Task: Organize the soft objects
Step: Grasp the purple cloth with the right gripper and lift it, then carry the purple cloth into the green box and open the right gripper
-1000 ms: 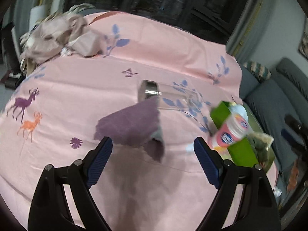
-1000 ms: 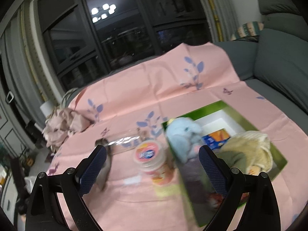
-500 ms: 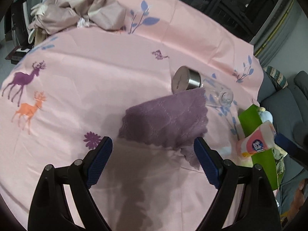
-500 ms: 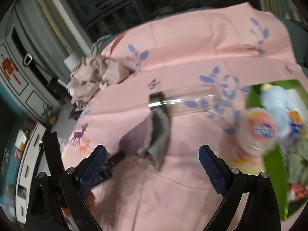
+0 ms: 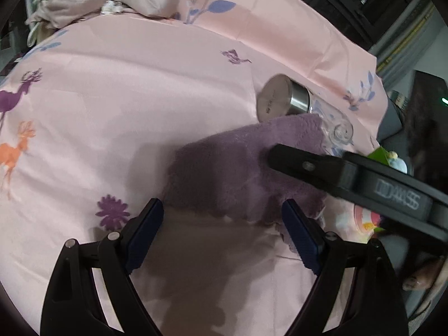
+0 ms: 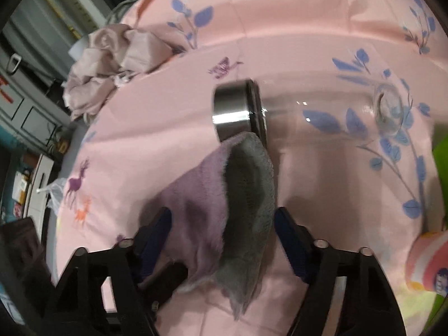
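Purple towel (image 5: 246, 168) lies crumpled on the pink printed sheet (image 5: 140, 98), one edge folded to show a grey underside (image 6: 249, 196). Its far edge touches the steel-capped glass bottle (image 5: 294, 103), which lies on its side on the sheet. Left gripper (image 5: 222, 225) points down at the near edge of the towel, fingers spread wide; nothing is between them and the pads press on nothing. Right gripper (image 6: 221, 231) straddles the folded part of the towel, its jaws closing; cloth sits between the fingers, but pads show no contact with it yet. In the left wrist view, the right gripper's black finger crosses above the towel's right side. Beige cloth heap (image 6: 112, 61) sits at the sheet's far left corner. Pink-and-white pot (image 6: 428, 263) lies by the green box (image 6: 442, 162), at the right.
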`<state>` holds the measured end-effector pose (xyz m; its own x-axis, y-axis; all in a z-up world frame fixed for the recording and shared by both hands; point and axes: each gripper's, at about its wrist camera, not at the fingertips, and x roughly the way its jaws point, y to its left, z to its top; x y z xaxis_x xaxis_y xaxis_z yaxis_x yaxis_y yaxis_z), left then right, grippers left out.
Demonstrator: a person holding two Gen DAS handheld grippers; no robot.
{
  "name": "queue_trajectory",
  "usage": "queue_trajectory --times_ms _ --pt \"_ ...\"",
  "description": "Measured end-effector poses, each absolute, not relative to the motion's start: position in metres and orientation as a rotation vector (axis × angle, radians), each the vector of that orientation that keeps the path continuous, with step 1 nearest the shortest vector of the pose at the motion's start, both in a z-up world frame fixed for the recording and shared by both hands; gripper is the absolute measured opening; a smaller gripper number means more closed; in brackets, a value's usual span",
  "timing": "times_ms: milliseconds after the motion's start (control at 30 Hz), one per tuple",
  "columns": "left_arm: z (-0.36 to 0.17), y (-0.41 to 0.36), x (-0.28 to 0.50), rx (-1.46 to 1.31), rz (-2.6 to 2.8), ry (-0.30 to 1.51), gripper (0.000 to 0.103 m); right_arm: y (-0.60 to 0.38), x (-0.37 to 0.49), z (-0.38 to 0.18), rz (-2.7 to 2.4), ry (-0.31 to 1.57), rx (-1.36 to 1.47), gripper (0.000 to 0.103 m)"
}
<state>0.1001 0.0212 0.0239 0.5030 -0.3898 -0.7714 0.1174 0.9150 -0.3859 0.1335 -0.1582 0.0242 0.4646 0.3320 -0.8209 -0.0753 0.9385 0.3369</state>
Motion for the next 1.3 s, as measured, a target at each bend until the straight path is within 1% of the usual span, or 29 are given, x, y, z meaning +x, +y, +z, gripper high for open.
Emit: queue_trajectory --times_ms 67,133,167,200,233,267,333,400,433,500,667,767,1033,1300 --pt "0.024 0.019 0.1 -0.288 -0.309 0.993 0.085 -0.16 0.138 0.016 0.243 1.08 0.288 0.061" --pt "0.023 0.017 0.1 -0.292 -0.326 0.99 0.084 -0.164 0.139 0.014 0.243 1.069 0.307 0.049" --pt "0.023 0.017 0.1 -0.298 -0.336 0.989 0.083 -0.166 0.139 0.013 0.259 1.074 0.331 0.035" --pt "0.023 0.016 0.1 -0.294 -0.336 0.988 0.076 -0.167 0.14 0.012 0.29 1.09 0.361 0.025" --pt "0.023 0.014 0.1 -0.286 -0.338 0.989 0.071 -0.168 0.14 0.006 0.343 1.121 0.408 0.022" --pt "0.022 0.012 0.099 -0.279 -0.348 0.994 0.063 -0.167 0.14 0.004 0.362 1.134 0.419 0.02" --pt "0.021 0.008 0.098 -0.265 -0.375 1.001 0.056 -0.164 0.136 0.005 0.371 1.122 0.402 0.019" --pt "0.021 0.004 0.095 -0.268 -0.399 1.011 0.039 -0.161 0.131 0.003 0.426 1.142 0.433 0.018" --pt "0.02 0.004 0.095 -0.279 -0.409 1.018 0.035 -0.158 0.129 0.002 0.451 1.152 0.444 0.018" --pt "0.02 0.004 0.094 -0.308 -0.437 1.035 0.022 -0.153 0.124 0.003 0.442 1.14 0.393 0.018" --pt "0.031 -0.005 0.082 -0.28 -0.468 1.03 0.019 -0.159 0.11 0.008 0.458 1.115 0.406 0.018" --pt "0.051 -0.014 0.062 -0.24 -0.499 0.969 0.019 -0.168 0.094 0.023 0.463 1.056 0.417 0.018" --pt "0.11 -0.047 -0.002 -0.123 -0.576 0.785 0.019 -0.202 0.023 0.086 0.44 0.852 0.417 0.018" --pt "0.16 -0.098 -0.039 -0.06 -0.664 0.687 0.019 -0.253 -0.028 0.138 0.371 0.705 0.413 0.018"
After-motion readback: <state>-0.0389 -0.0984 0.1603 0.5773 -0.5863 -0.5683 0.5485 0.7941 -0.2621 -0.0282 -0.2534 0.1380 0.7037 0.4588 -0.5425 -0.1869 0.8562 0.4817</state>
